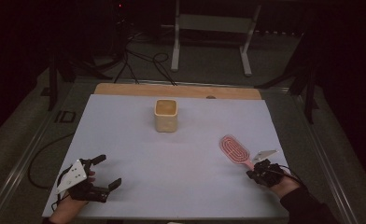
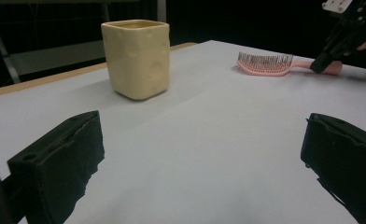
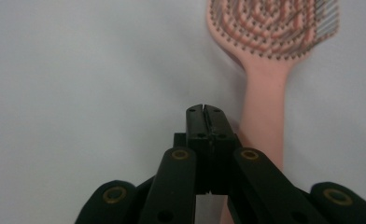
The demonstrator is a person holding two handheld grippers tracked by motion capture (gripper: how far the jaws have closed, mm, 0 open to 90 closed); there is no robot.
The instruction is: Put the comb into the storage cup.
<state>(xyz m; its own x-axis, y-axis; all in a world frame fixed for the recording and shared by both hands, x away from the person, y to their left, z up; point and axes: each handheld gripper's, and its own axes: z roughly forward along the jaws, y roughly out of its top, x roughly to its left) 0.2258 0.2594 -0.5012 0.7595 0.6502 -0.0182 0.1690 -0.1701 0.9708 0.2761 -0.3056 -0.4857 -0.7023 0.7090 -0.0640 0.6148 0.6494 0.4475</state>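
Observation:
A pink hairbrush (image 1: 235, 149) lies bristles-up on the white sheet at the right, its handle toward the person. My right gripper (image 1: 252, 171) is at the handle's end. In the right gripper view its jaws are pressed together with nothing between them, gripper (image 3: 204, 111) just left of the brush handle (image 3: 264, 112). My left gripper (image 1: 107, 171) rests at the near left, jaws spread wide and empty (image 2: 202, 158). From there I also see the brush (image 2: 270, 64) and the right gripper (image 2: 319, 65) by its handle.
A pale yellow square cup (image 1: 165, 115) stands upright at the middle back of the white sheet (image 1: 181, 158); it is also ahead of the left gripper (image 2: 137, 58). A wooden strip (image 1: 125, 88) edges the far side. Cables and a metal frame lie on the floor beyond.

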